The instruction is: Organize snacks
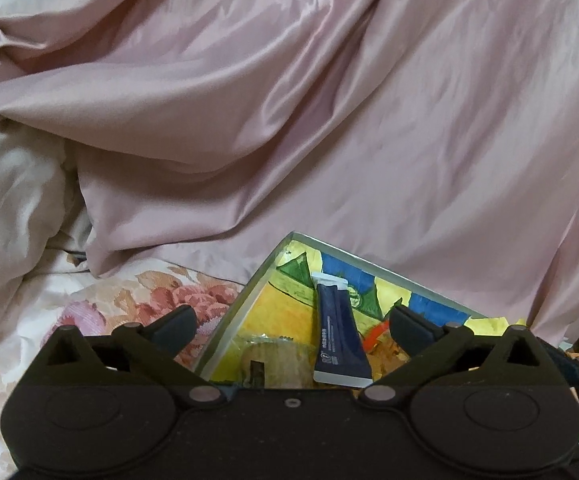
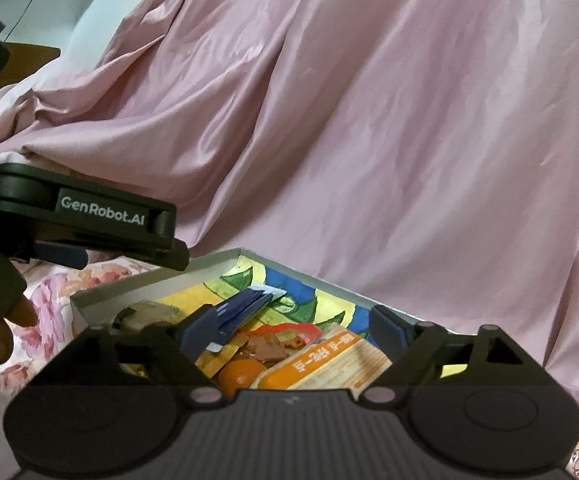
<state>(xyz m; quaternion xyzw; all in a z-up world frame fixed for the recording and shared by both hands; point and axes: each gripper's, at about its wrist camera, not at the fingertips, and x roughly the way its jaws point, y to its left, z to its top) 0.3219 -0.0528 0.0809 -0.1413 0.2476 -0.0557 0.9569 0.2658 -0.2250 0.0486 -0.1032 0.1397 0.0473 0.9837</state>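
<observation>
Hovering released at lower centre: left tongs point(image 1: 291, 322) and right tongs point(image 2: 289, 330), both above the painted box point(image 1: 225, 316) on the bed. Lying inside: dark blue tube point(image 1: 339, 332), orange packet point(image 2: 329, 356), small orange fruit point(image 2: 241, 374). Filling upper frame: pink sheet point(image 1: 329, 100).

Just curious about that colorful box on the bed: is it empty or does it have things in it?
Not empty. The open box holds a dark blue tube, an orange packet and a round orange item.

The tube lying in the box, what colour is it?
Dark navy blue tube with white ends, clearest in the left wrist view.
</observation>
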